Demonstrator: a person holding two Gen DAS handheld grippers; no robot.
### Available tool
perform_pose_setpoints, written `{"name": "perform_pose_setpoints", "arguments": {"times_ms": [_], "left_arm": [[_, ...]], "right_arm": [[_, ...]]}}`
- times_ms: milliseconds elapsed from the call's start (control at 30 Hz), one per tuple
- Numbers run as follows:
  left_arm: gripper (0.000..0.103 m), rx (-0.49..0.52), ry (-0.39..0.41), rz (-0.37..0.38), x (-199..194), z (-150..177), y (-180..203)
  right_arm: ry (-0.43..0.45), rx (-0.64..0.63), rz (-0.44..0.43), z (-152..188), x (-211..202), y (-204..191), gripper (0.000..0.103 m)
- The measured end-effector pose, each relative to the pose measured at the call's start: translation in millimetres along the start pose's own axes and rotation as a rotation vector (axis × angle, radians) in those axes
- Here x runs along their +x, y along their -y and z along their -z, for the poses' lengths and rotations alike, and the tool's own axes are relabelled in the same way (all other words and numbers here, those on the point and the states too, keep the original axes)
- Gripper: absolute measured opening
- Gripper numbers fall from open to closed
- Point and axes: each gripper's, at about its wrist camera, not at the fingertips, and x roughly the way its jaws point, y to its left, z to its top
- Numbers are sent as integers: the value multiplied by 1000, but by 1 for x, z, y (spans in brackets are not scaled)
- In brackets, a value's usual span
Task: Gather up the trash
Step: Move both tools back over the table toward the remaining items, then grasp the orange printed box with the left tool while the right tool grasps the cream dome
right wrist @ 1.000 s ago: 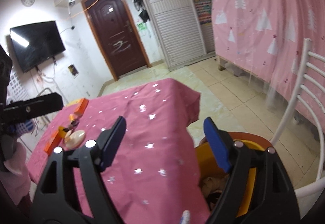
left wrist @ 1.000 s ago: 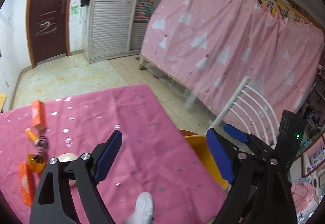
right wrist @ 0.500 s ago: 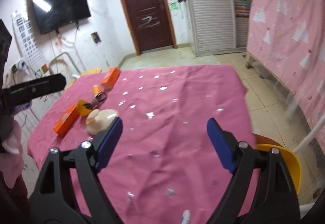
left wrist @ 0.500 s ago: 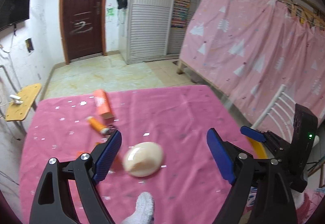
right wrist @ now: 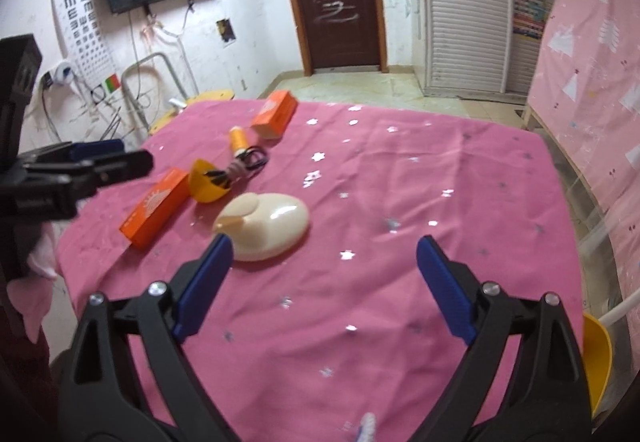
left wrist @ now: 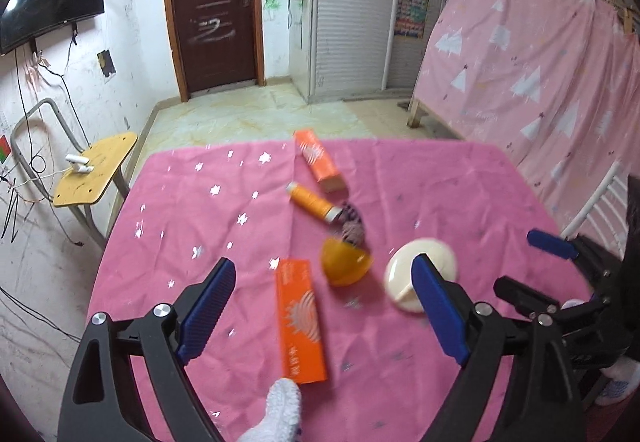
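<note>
Both the left gripper [left wrist: 320, 310] and right gripper [right wrist: 320, 282] are opening wide with nothing held, so the left should straddle the near orange box [left wrist: 301, 322] lengthwise on the pink table [left wrist: 192, 209] before squeezing.

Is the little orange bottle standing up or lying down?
Lying down. The orange bottle rests on its side on the pink tablecloth, its white-tipped end toward the far orange box.

Cloth [right wrist: 400, 209] lies bare right of the cream shell [right wrist: 266, 226]; clutter crowds left.
</note>
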Motion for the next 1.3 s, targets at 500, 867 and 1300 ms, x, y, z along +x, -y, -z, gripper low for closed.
{"name": "perform_pose_setpoints", "arguments": {"times_ms": [500, 867, 1300], "left_arm": [[72, 4, -99, 2, 40, 26, -20], [37, 40, -105, -4, 48, 32, -21], [18, 29, -86, 1, 46, 33, -25]], "right_arm": [[-88, -97, -21, -11, 40, -44, 96], [-162, -179, 22, -19, 66, -66, 97], [-198, -170, 23, -22, 79, -61, 77]]}}
